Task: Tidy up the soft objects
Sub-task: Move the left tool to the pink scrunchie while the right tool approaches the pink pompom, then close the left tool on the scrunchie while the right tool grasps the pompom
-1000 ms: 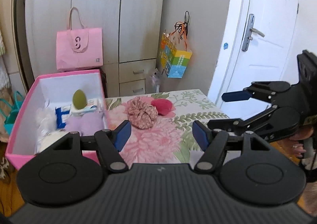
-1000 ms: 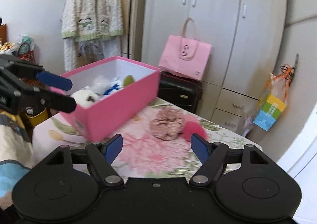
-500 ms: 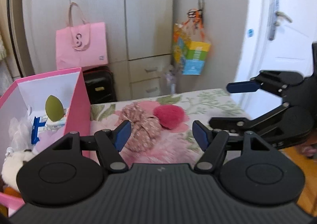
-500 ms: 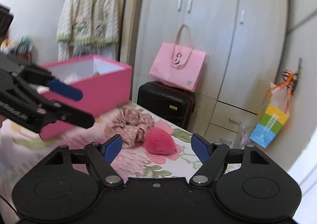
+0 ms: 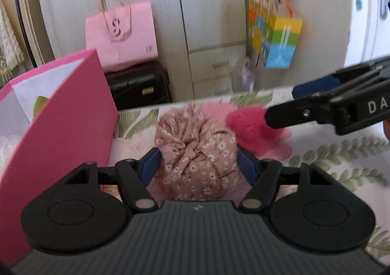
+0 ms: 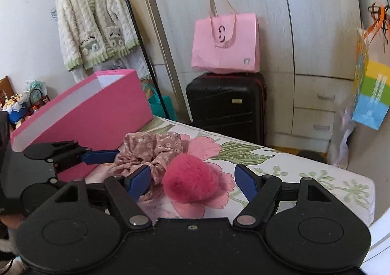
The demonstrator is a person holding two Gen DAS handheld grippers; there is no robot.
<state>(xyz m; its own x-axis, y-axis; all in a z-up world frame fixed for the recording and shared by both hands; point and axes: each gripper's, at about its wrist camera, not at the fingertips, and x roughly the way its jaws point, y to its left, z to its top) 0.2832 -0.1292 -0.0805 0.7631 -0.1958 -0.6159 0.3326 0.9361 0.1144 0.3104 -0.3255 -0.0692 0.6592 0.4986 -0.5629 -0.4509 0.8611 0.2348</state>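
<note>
The floral scrunchie (image 5: pixel 195 150) lies on the flower-printed surface (image 5: pixel 336 150), just beside the pink box (image 5: pixel 65 128) and touching the fuzzy pink pompom (image 6: pixel 192 180) on its other side. In the left wrist view the scrunchie sits between the left gripper (image 5: pixel 197 163) fingers: both blue pads stand right at its flanks, but whether they touch the fabric cannot be told, and it does not look squeezed. These fingers are set wide and have just been opening further, with the scrunchie between them.

The pompom rests on the surface between the right gripper (image 6: pixel 192 181) fingers, nearer the left pad than the right one, with a clear gap on the right. Those fingers are spread wide and press on nothing. In the left wrist view, one right finger overlaps the pompom's far side.

The box holds a few pale items and a green egg-shaped sponge (image 5: pixel 40 104). Behind the surface stand a black suitcase (image 6: pixel 226 104) with a pink paper bag (image 6: pixel 225 43) on top, a wardrobe (image 6: pixel 268 7), a colourful gift bag (image 5: pixel 275 33), and a hanging knit cardigan (image 6: pixel 95 24).
</note>
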